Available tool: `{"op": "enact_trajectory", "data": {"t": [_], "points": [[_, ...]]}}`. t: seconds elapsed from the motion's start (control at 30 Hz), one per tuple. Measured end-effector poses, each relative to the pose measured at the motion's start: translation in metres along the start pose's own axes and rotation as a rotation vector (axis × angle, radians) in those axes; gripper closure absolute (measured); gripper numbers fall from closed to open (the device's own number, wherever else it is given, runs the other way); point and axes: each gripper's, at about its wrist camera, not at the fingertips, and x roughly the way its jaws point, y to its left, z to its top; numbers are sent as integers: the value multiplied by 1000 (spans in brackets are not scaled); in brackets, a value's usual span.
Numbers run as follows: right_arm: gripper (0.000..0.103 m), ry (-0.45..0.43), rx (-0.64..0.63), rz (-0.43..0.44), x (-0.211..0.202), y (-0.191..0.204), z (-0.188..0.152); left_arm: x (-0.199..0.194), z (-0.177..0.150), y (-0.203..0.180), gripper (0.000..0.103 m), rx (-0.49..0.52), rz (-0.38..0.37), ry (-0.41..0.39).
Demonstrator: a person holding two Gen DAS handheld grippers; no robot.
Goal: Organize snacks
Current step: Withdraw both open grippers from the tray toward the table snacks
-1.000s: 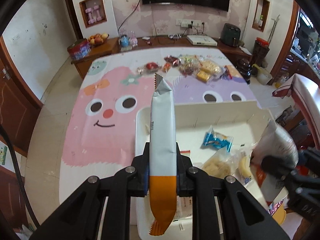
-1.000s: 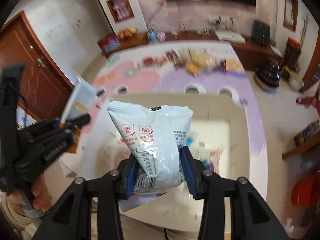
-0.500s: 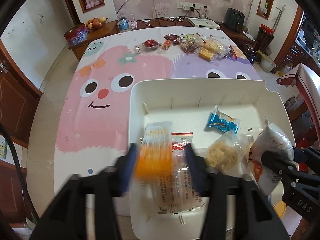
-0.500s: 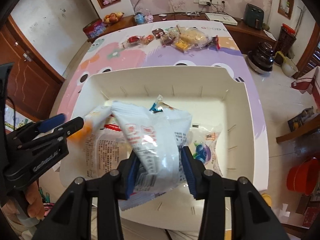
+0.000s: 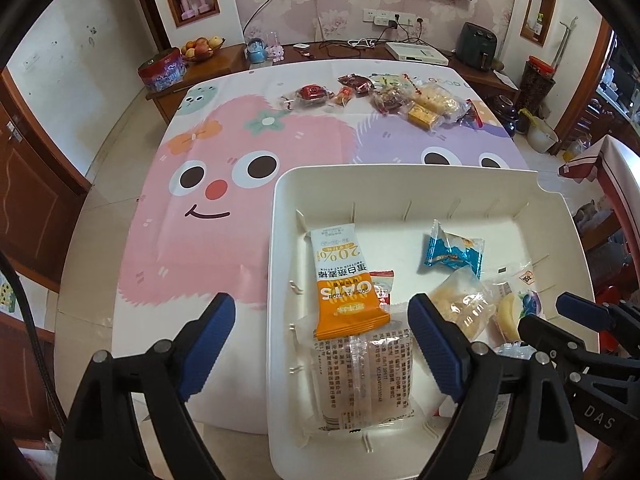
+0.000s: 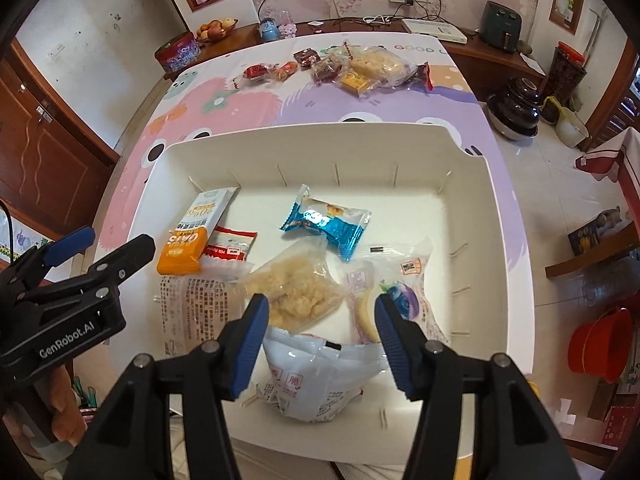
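Note:
A white bin (image 5: 280, 200) (image 6: 472, 168) stands at the near end of the table. In it lie an orange and white oat bar (image 5: 344, 280) (image 6: 192, 232), a blue packet (image 5: 452, 250) (image 6: 326, 220), a clear cracker pack (image 5: 360, 376), a rice-crisp bag (image 6: 296, 292), a blueberry bun pack (image 6: 396, 284) and a white snack bag (image 6: 316, 380). My left gripper (image 5: 320, 336) is open above the bar. My right gripper (image 6: 320, 340) is open above the white bag. Each gripper shows in the other's view: the right one (image 5: 560, 320) and the left one (image 6: 108, 246).
Several loose snacks (image 5: 400, 96) (image 6: 340, 68) lie at the far end of the cartoon tablecloth (image 5: 200, 200). A sideboard with a fruit bowl (image 5: 202, 46) and a red tin (image 5: 162, 70) stands behind. A red bucket (image 6: 596, 344) and dark pots (image 6: 516, 108) sit on the floor at right.
Both grippers lowered over the bin and opened. The oat bar dropped from the left gripper and the white bag from the right; both now lie in the bin.

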Motion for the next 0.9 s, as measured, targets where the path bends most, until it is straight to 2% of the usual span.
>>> {"op": "enact_trajectory", "data": {"t": [0.57, 0.77, 0.9], "points": [[47, -19, -1, 31, -3, -5, 2, -6, 4, -1, 16, 12, 22, -26], [47, -70, 8, 78, -17, -11, 21, -16, 21, 4, 16, -1, 28, -72], [47, -119, -13, 95, -34, -15, 45, -22, 37, 1, 16, 27, 25, -94]]}}
